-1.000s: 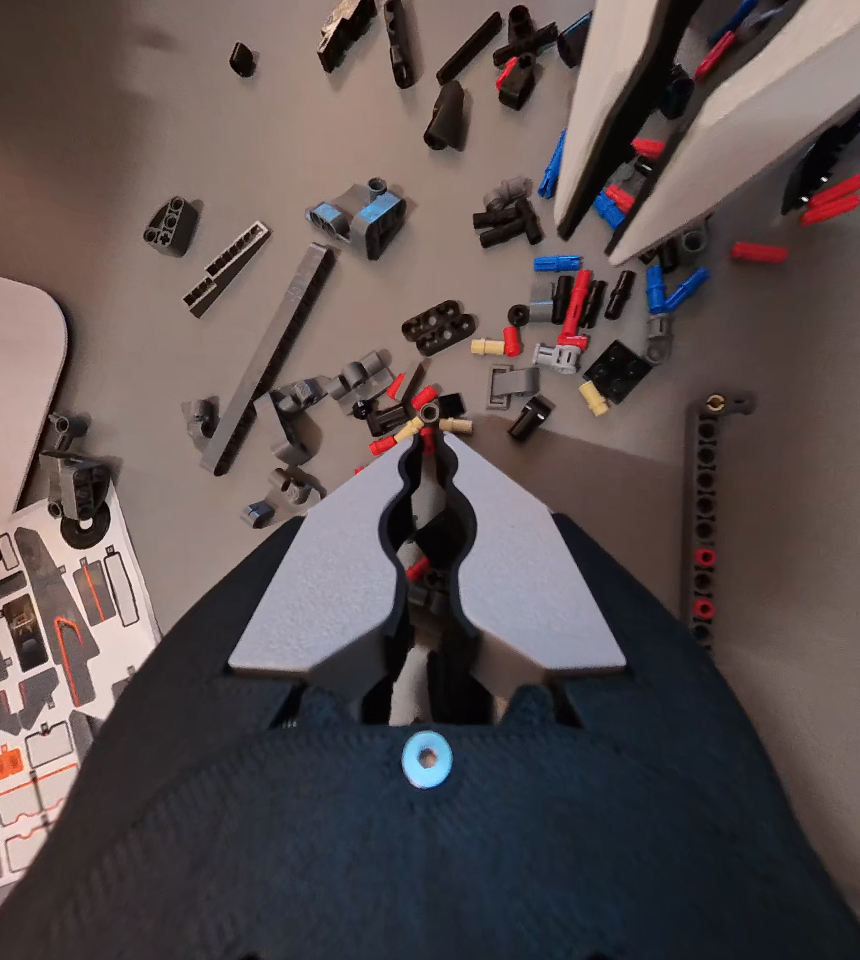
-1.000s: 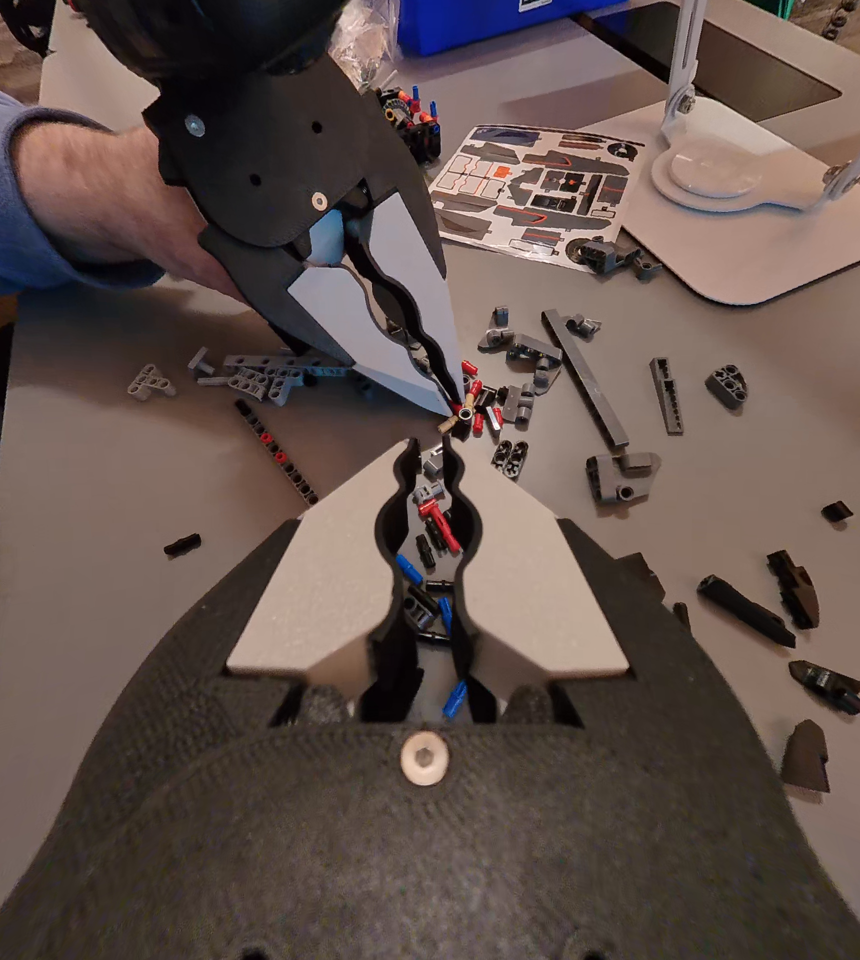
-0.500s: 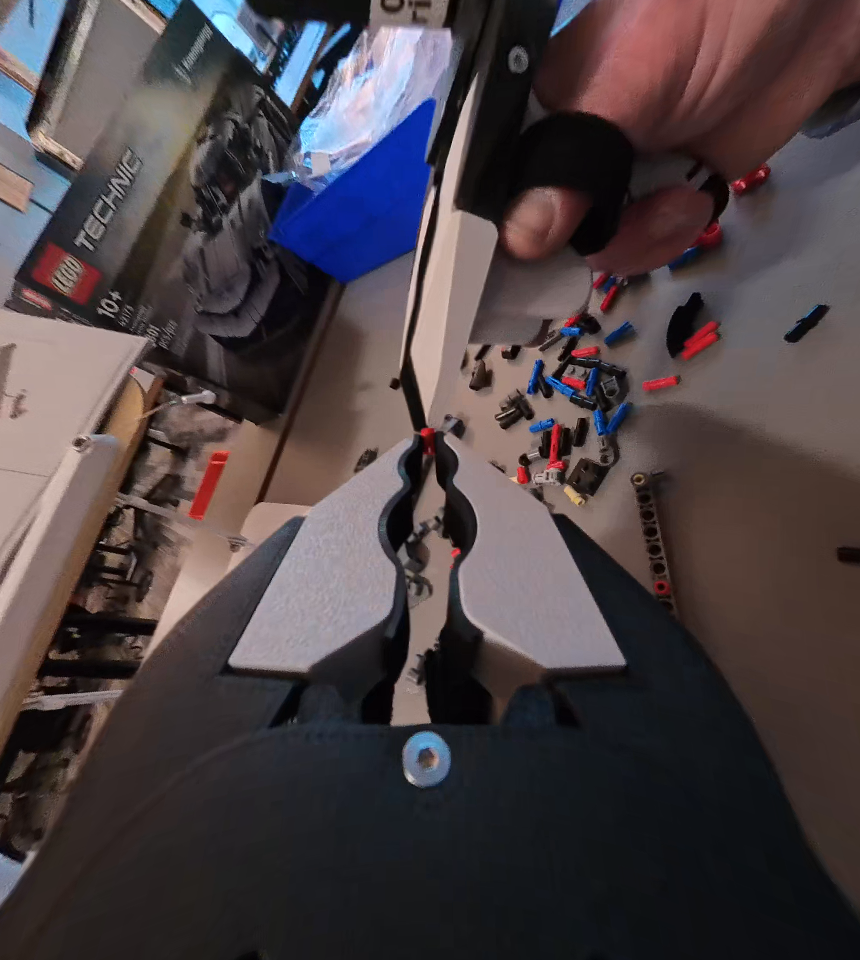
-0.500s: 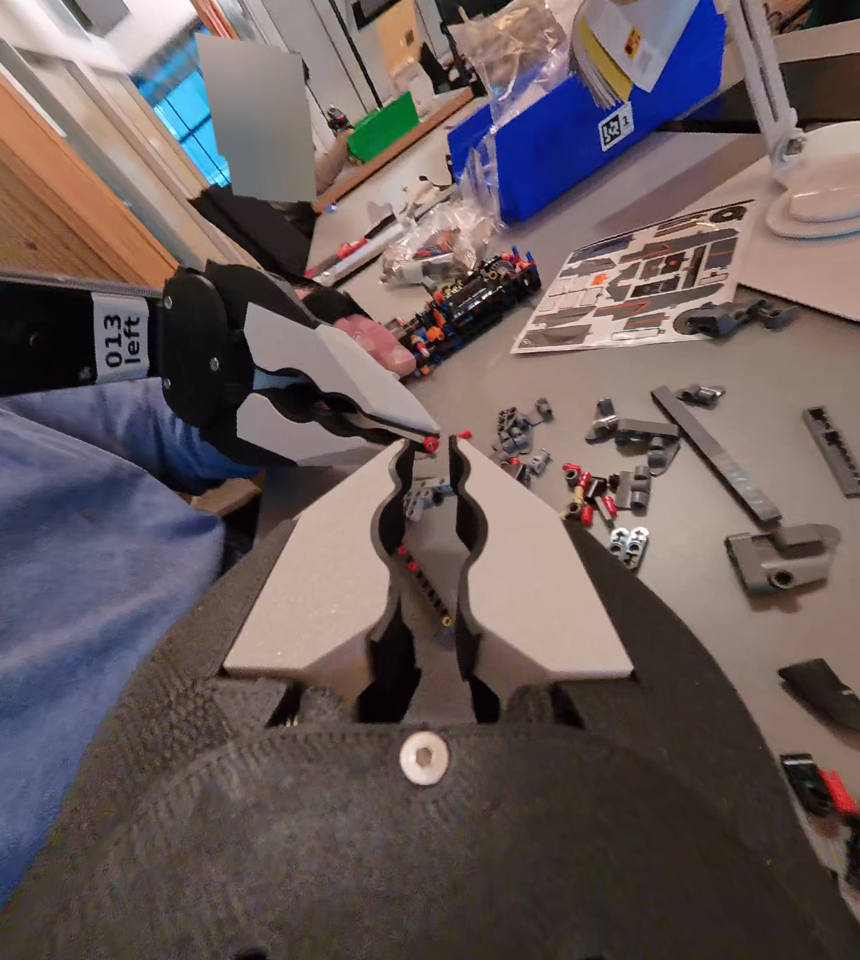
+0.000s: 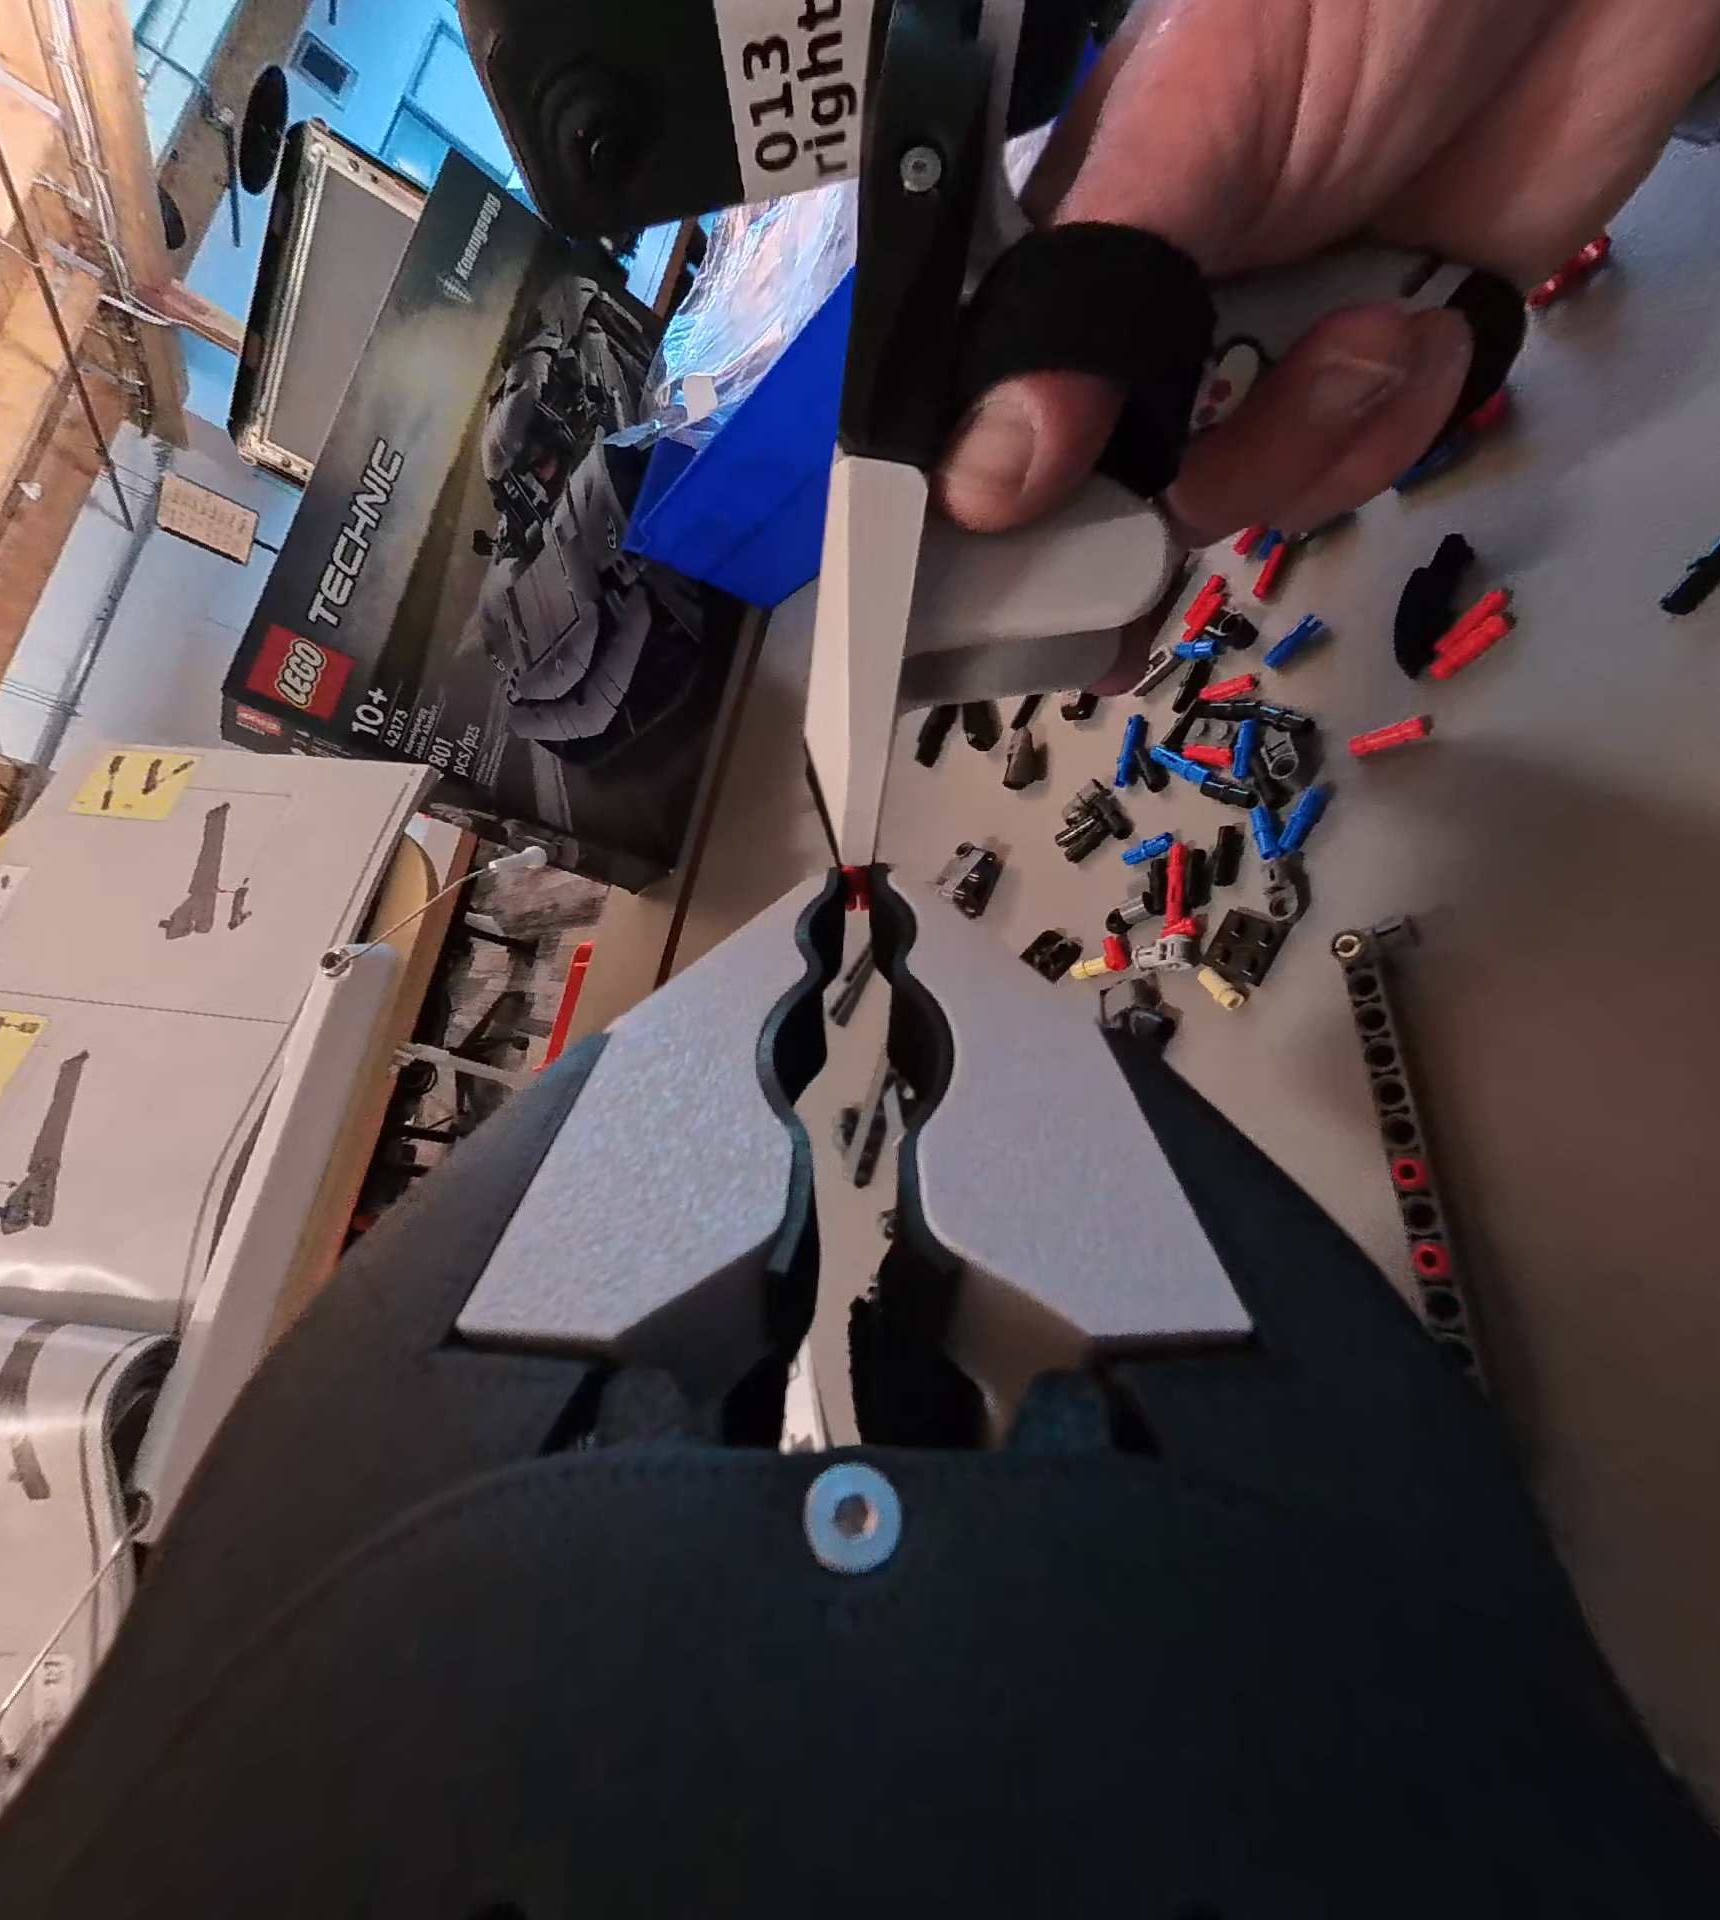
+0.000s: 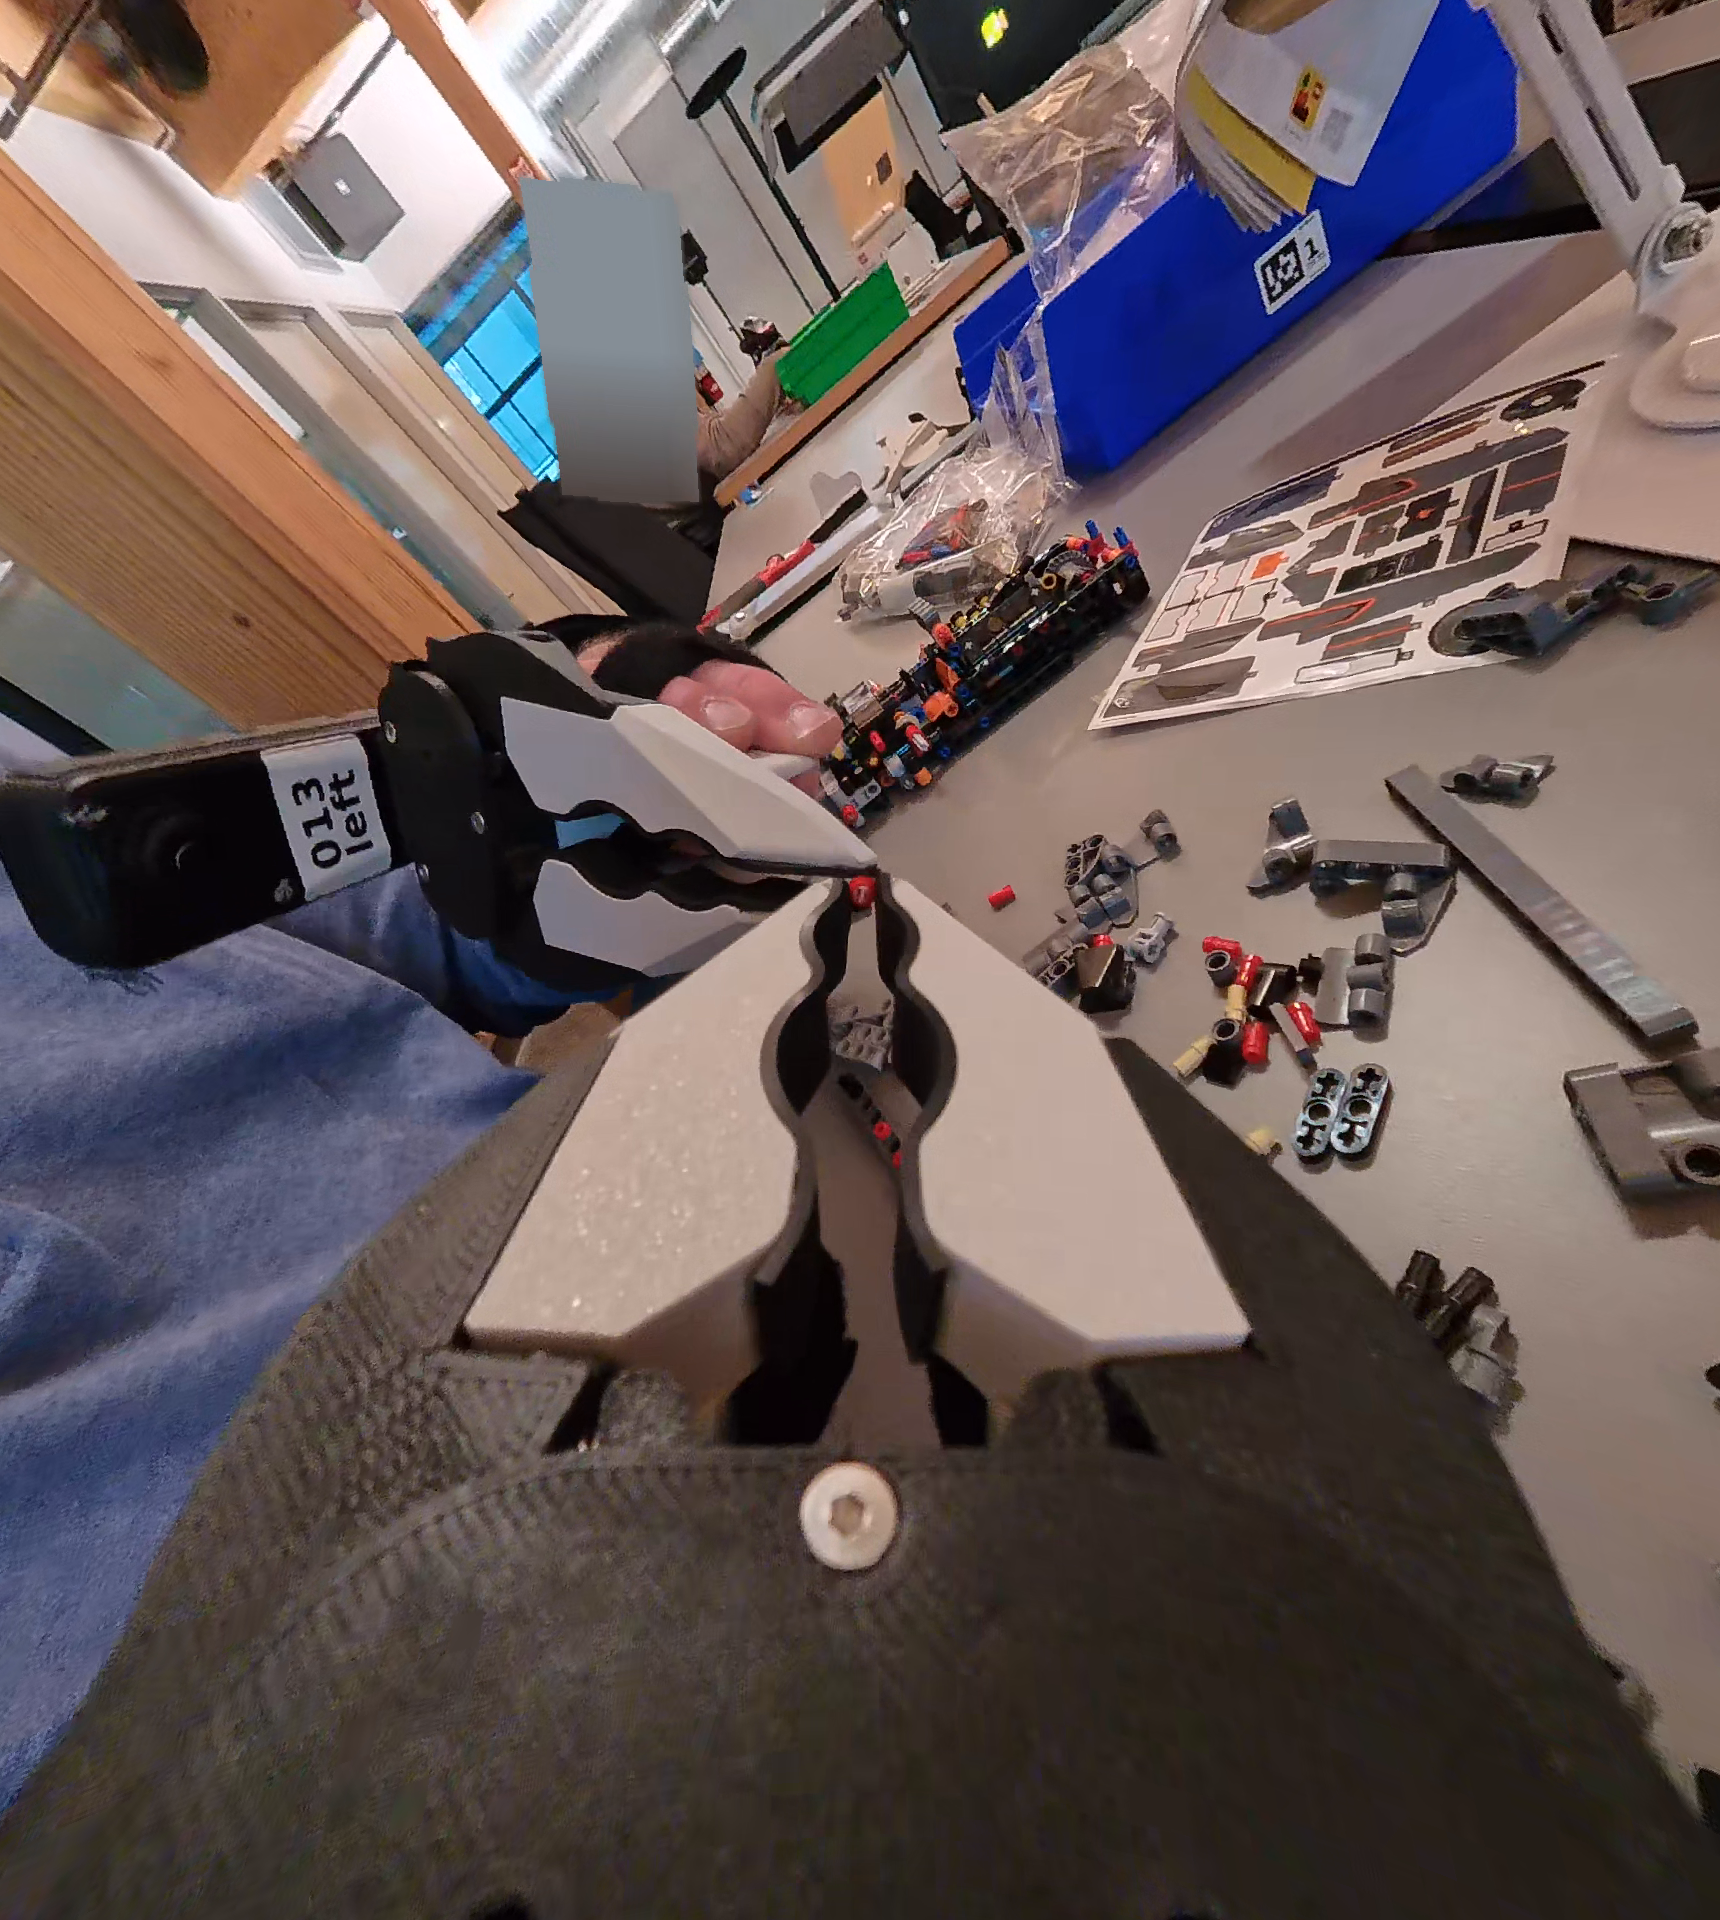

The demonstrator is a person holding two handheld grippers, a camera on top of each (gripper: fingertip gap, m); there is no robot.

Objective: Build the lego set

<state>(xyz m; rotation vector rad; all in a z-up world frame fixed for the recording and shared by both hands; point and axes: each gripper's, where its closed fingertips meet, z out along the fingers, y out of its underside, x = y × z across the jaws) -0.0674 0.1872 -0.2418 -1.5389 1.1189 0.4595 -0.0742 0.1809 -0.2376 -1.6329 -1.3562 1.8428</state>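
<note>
Two grey-fingered, black-bodied grippers meet tip to tip above the grey table (image 6: 1458,1351), both lifted clear of its surface. At the centre of the left wrist view, the left gripper (image 5: 858,889) has its fingertips pressed together on a small red Lego pin (image 5: 854,885). The right gripper (image 5: 861,831) reaches down from the top of that frame, held by a bare hand (image 5: 1303,208) with black finger loops, and its narrow tip touches the same pin.

In the right wrist view the right gripper (image 6: 864,896) sits at centre frame with its tips nearly closed around the red pin (image 6: 862,889); whether it grips the pin or only brackets it, I cannot tell. The left gripper (image 6: 861,857) comes in from the left of the frame, its tip just above the pin.

Scattered over the table at the right of both frames lie loose red, blue, black and grey Lego pieces (image 5: 1199,790). A long dark grey studded beam with red pins (image 5: 1401,1132) lies at the right of the left wrist view. A partly built black Lego chassis (image 6: 991,655) stands at the upper middle of the right wrist view, with a printed sticker sheet (image 6: 1355,561) to its right. A dark Lego set box (image 5: 482,582) leans at the upper left of the left wrist view, with a blue bin (image 5: 752,488) beside it.
</note>
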